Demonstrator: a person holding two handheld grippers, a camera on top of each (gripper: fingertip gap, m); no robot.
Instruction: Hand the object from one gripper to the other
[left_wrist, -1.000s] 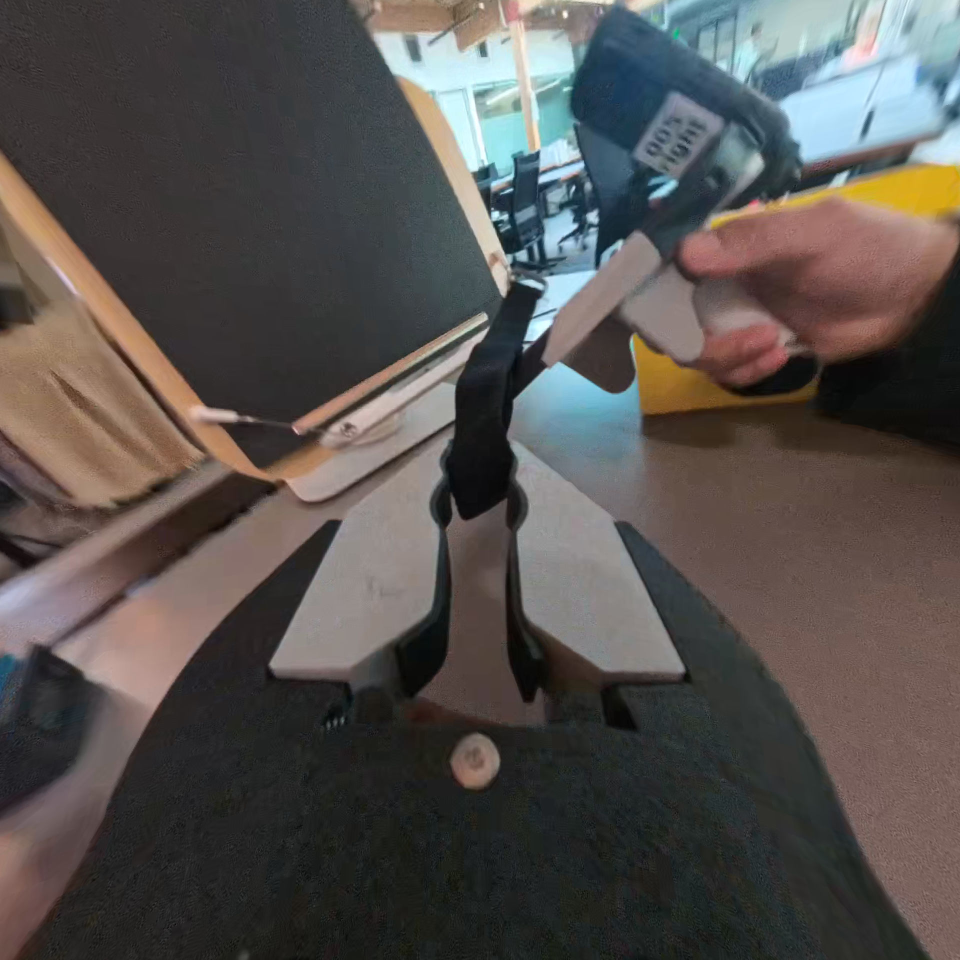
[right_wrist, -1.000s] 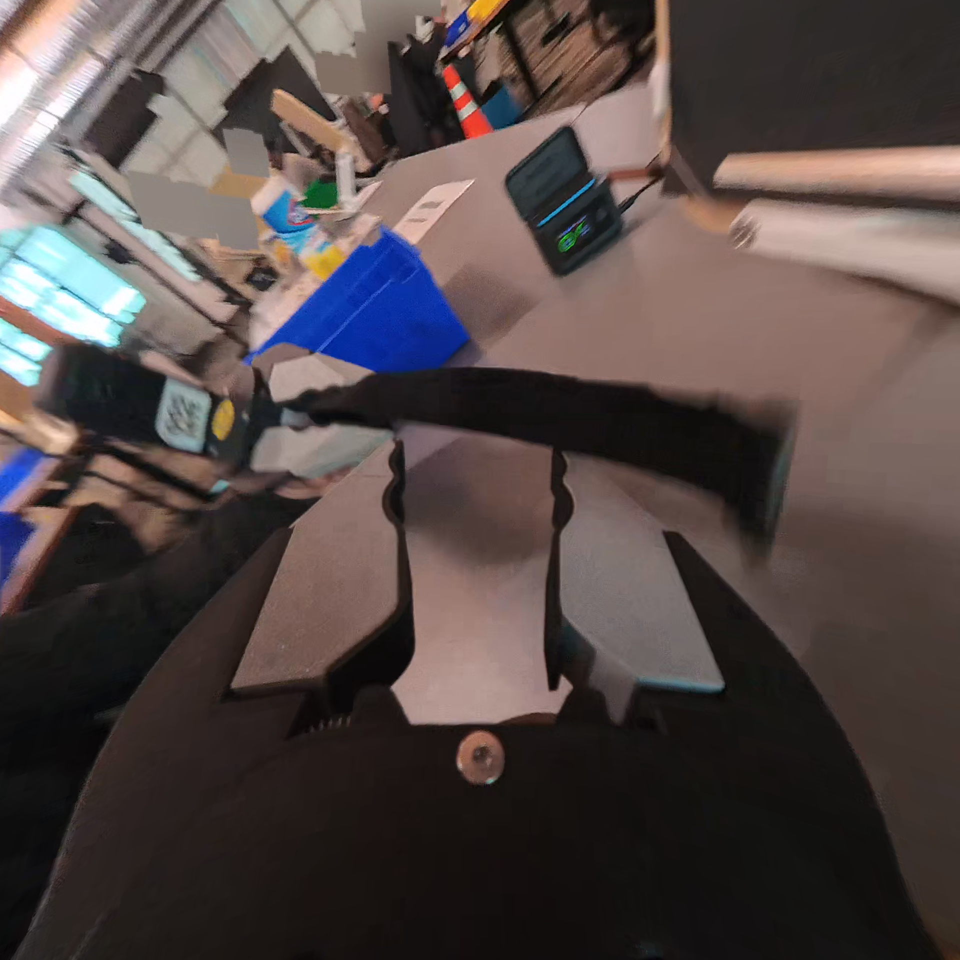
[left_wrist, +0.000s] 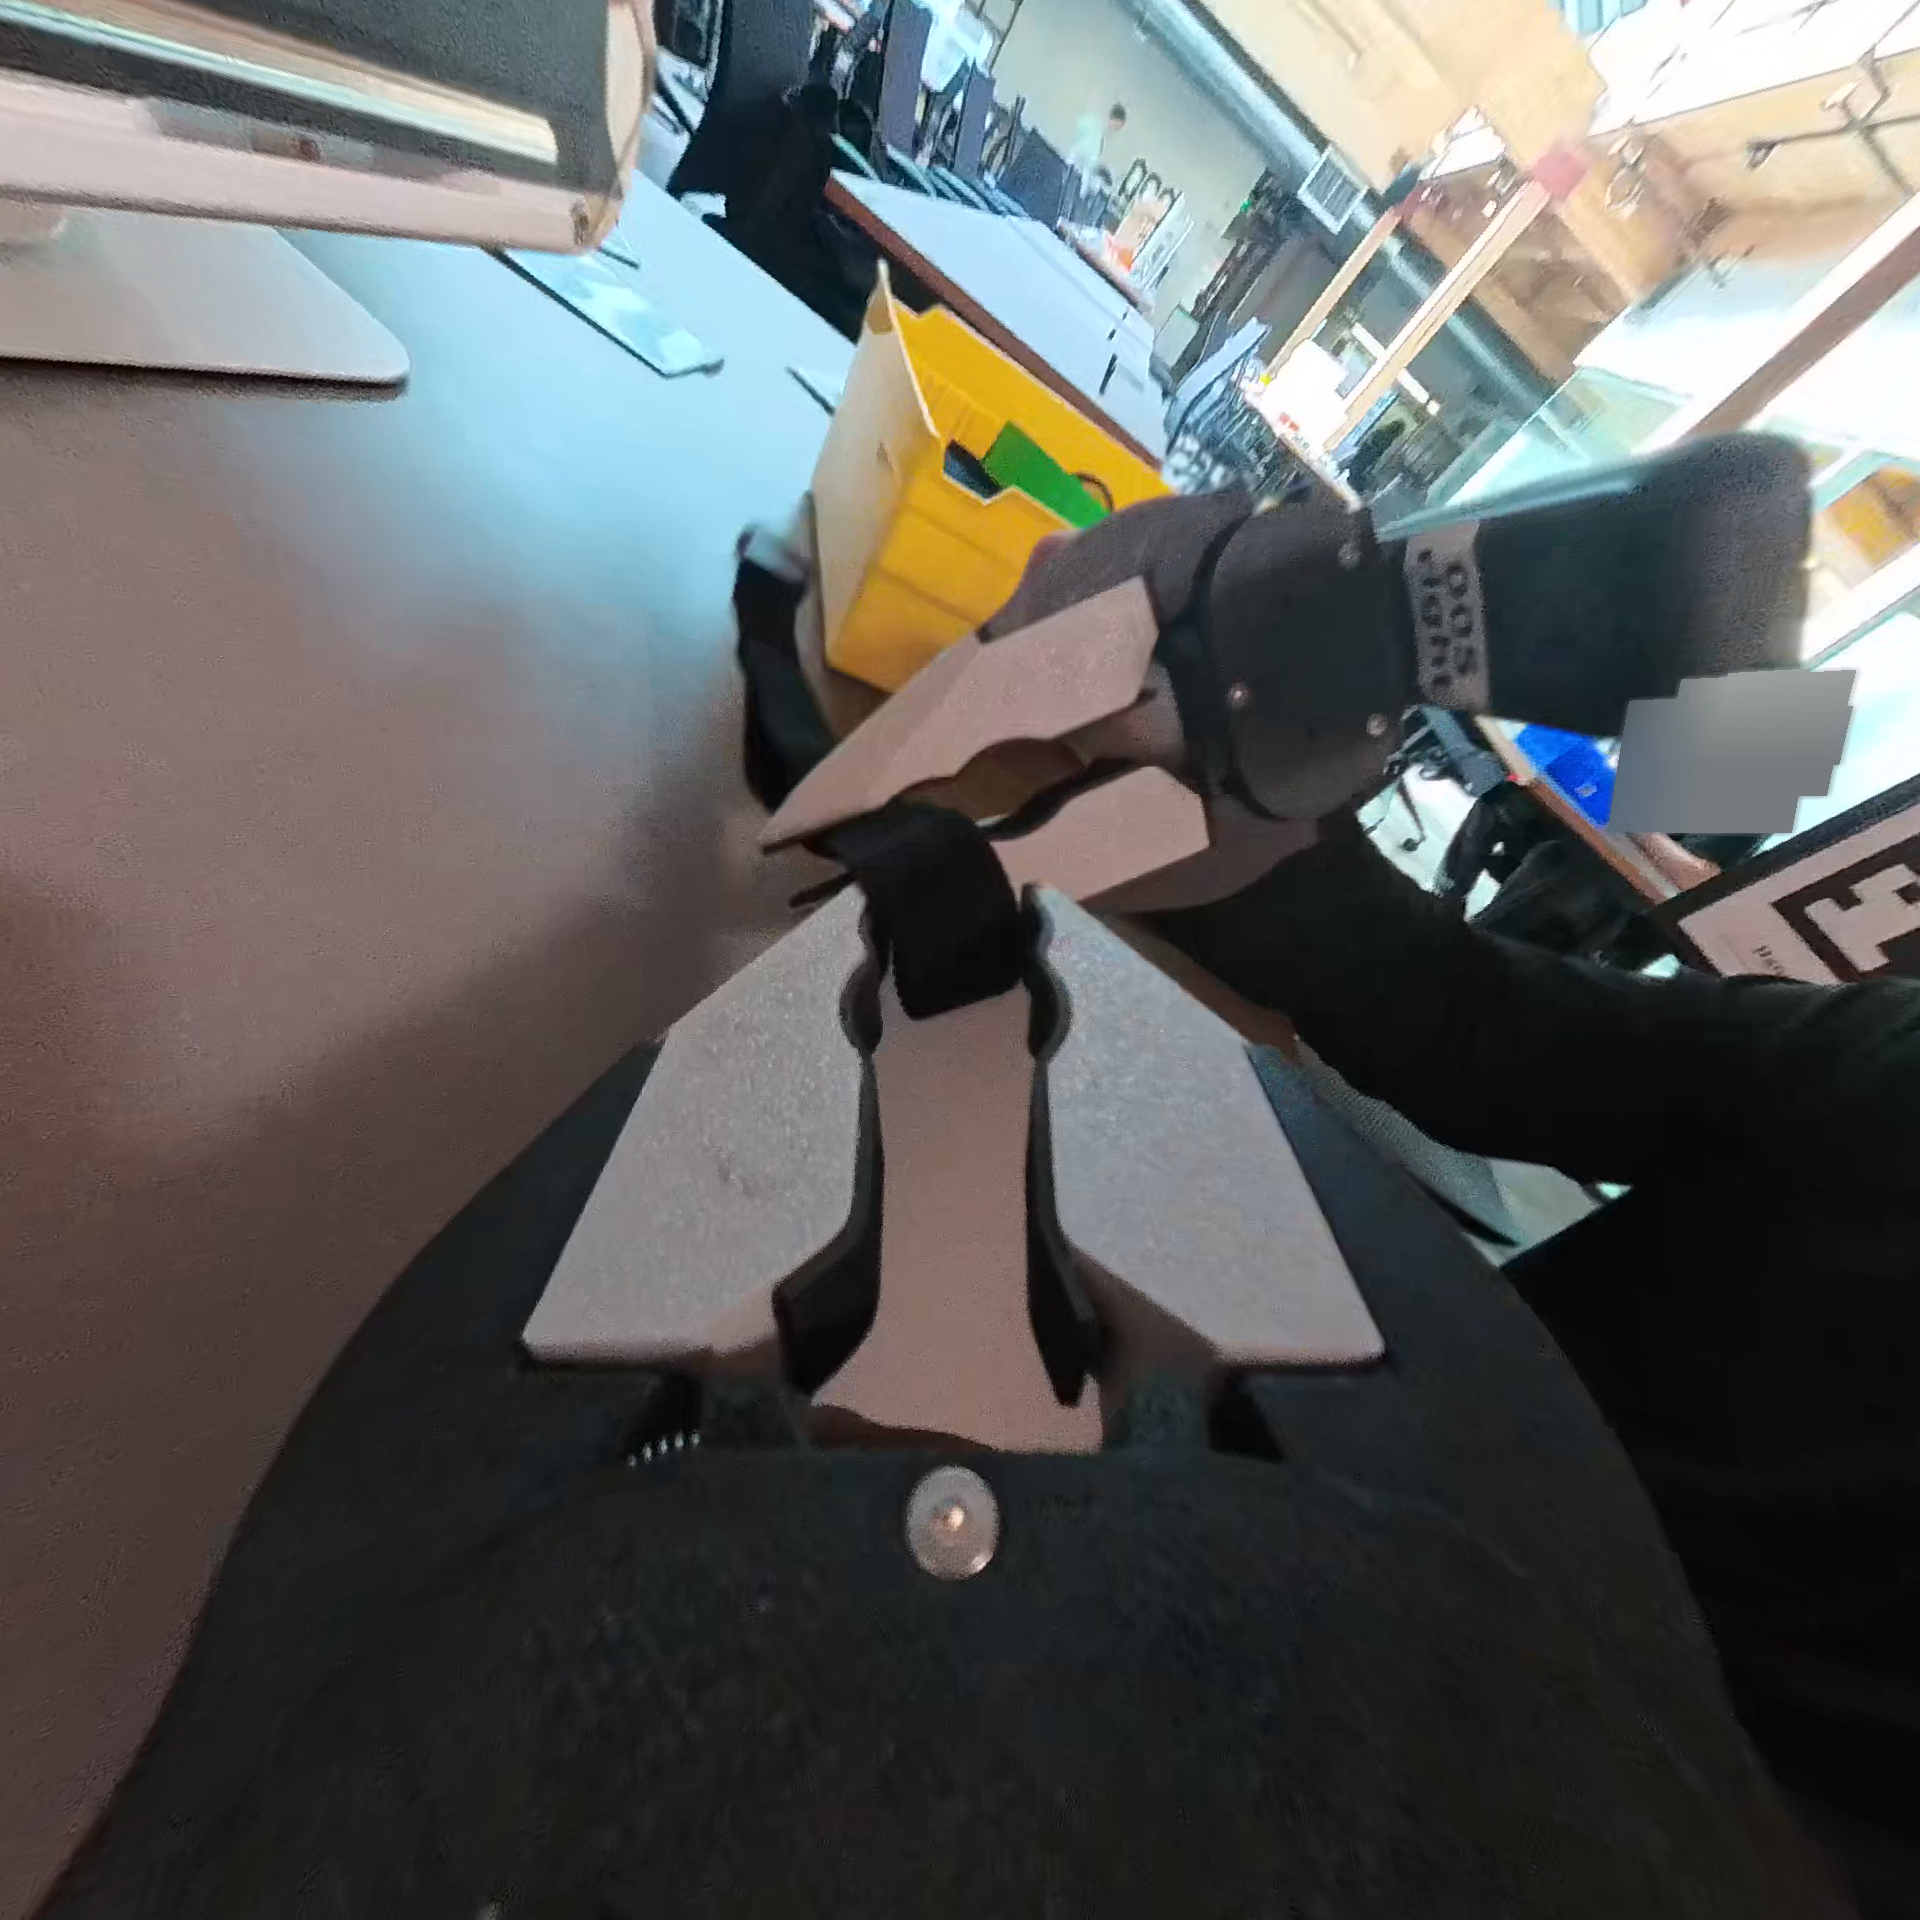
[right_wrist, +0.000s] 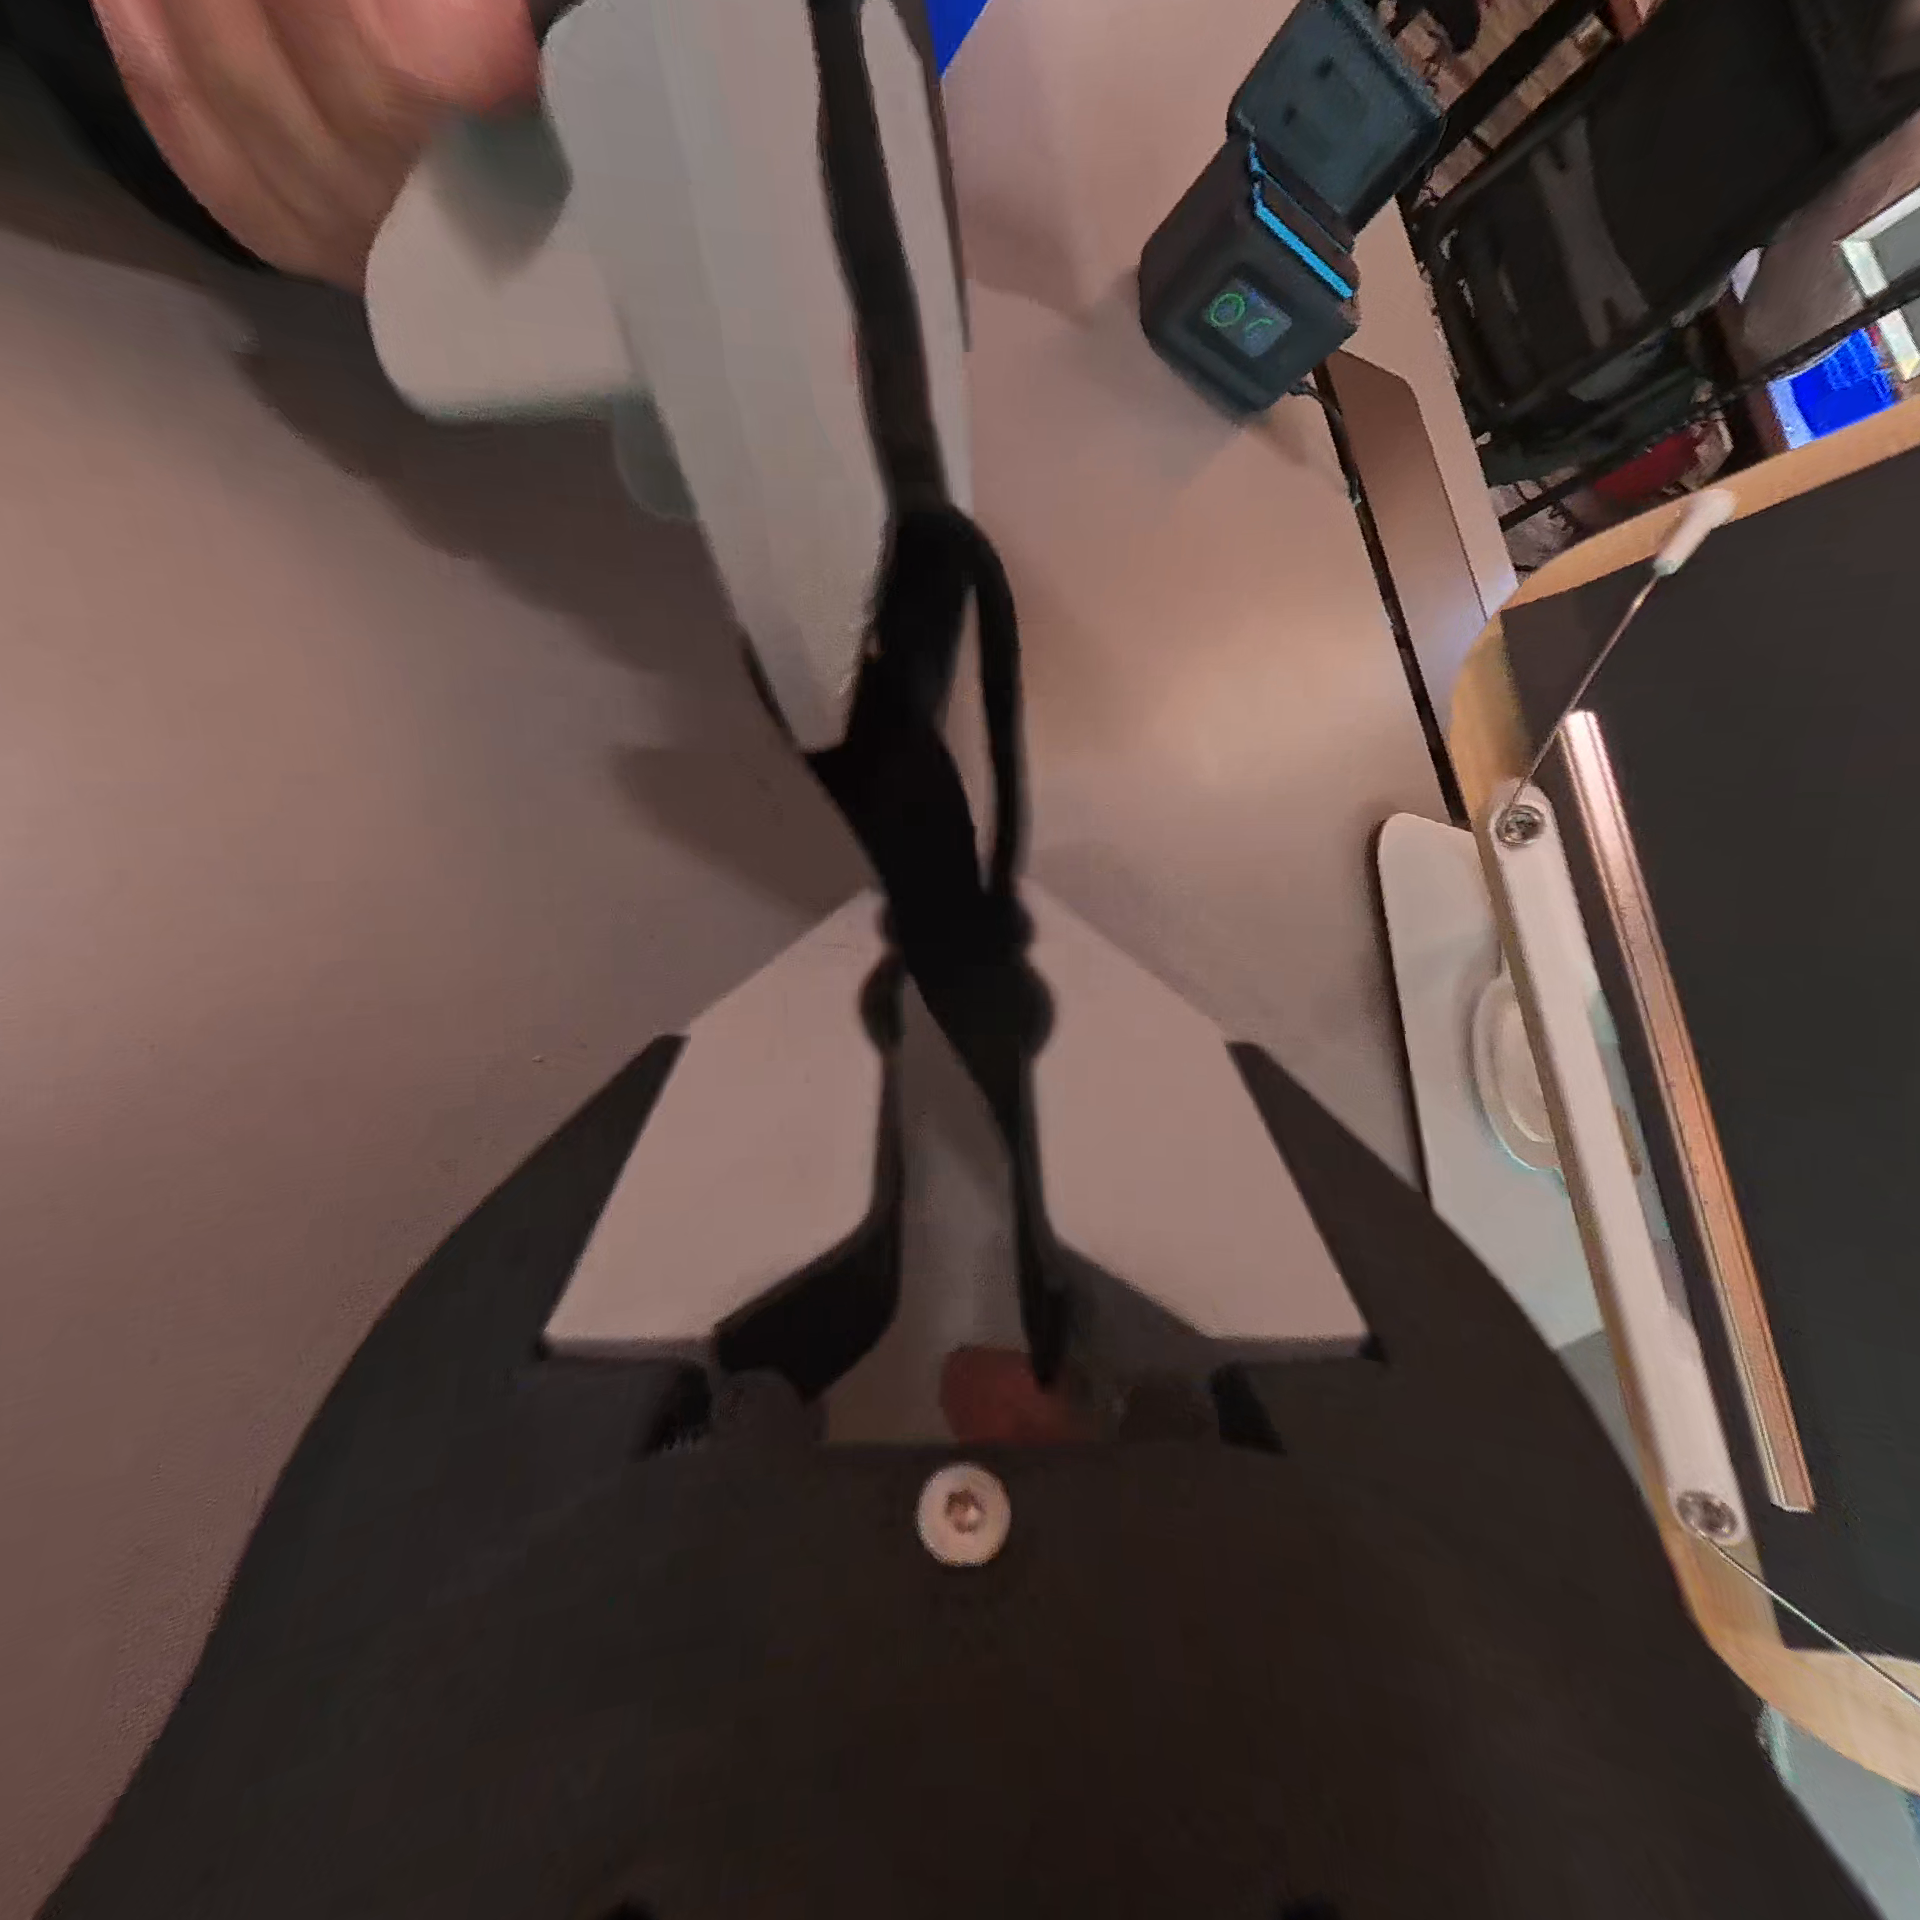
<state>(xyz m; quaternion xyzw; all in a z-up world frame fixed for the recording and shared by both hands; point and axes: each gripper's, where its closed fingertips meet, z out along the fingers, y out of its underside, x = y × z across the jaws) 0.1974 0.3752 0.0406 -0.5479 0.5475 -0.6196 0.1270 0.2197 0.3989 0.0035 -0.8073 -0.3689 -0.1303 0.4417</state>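
A black fabric strap (left_wrist: 940, 914) runs between both grippers above the brown table (left_wrist: 312, 779). My left gripper (left_wrist: 951, 966) is shut on one end of it, which fills the gap between the tips. My right gripper (left_wrist: 894, 831) comes in from the right in the left wrist view, its jaws pinched on the strap just beyond my left tips. In the right wrist view the right gripper (right_wrist: 961, 966) is shut on the twisted strap (right_wrist: 935, 810). The left gripper (right_wrist: 883, 582) hangs in from above, a hand on its handle.
A yellow bin (left_wrist: 935, 540) stands on the table behind the grippers. A monitor's flat base (left_wrist: 187, 301) lies at the far left. A small black device with a lit screen (right_wrist: 1257, 249) and a wood-edged black panel (right_wrist: 1766, 935) stand to the right. My hands' fingertips stand some 5 cm from each other.
My right gripper, open around the strap a second ago, has shut on it. Both grippers have turned and swung, so the views now face other ways. My left gripper keeps its hold.
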